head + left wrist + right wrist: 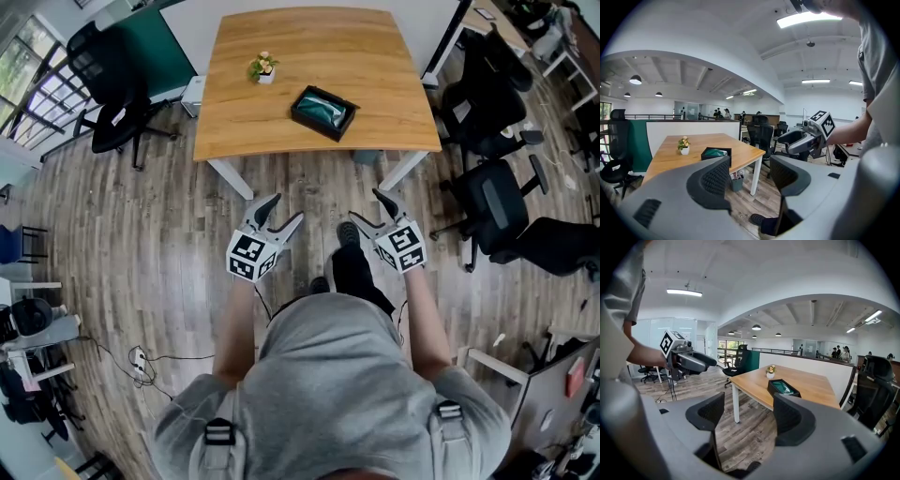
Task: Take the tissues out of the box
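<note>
Box [323,112] black, open-topped, on table [281,56] near front edge, right of plant [263,67]. Tissues [326,109] inside: only teal top shows, rest hidden by box walls; sheets or pack, cannot tell. Left gripper [286,208] and right gripper [366,208] well short of table, over floor [141,244]; both with jaws wide apart, nothing between. Chairs [497,202] at right partly cut off.

Seen from above, the person reaches both arms forward, side by side, with a set of tongs in each hand. The left tongs [286,209] point ahead and slightly downward, jaws spread wide with nothing between them. The right tongs [367,208], near them but not touching, tilt down in the same way, jaws also wide apart and empty.
</note>
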`<state>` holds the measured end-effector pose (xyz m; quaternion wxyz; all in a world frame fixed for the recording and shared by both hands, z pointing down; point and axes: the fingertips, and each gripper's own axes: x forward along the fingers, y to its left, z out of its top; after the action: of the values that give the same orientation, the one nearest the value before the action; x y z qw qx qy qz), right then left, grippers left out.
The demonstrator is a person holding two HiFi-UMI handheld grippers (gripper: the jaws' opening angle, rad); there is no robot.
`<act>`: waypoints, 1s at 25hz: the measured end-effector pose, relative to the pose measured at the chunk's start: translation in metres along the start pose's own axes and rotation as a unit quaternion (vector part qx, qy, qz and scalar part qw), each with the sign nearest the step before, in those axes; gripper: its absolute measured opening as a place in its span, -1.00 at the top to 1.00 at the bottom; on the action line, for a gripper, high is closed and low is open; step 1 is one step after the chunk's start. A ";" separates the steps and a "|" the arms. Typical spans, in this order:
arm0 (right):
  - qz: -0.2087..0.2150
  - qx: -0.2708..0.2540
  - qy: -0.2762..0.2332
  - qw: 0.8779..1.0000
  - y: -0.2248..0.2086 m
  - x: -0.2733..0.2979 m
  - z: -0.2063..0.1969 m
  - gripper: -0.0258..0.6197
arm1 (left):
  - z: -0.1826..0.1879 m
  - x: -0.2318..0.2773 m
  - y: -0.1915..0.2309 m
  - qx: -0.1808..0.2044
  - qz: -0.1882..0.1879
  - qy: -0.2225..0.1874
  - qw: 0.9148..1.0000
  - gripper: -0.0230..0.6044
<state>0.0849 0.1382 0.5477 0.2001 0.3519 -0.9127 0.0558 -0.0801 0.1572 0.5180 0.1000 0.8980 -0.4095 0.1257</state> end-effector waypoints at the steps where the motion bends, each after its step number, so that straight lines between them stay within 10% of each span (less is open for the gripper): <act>1: 0.004 0.006 -0.003 1.000 -0.002 0.001 0.001 -0.12 | 0.000 0.002 0.000 -0.001 0.001 0.000 1.000 0.07; 25: 0.062 0.022 0.015 0.998 -0.083 0.091 0.020 -0.07 | 0.021 0.072 0.072 -0.029 0.045 0.023 0.998 0.07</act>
<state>0.0723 0.0149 0.5634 0.2020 0.2977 -0.9284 0.0933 -0.0867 0.0537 0.5255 0.1295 0.8721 -0.4509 0.1390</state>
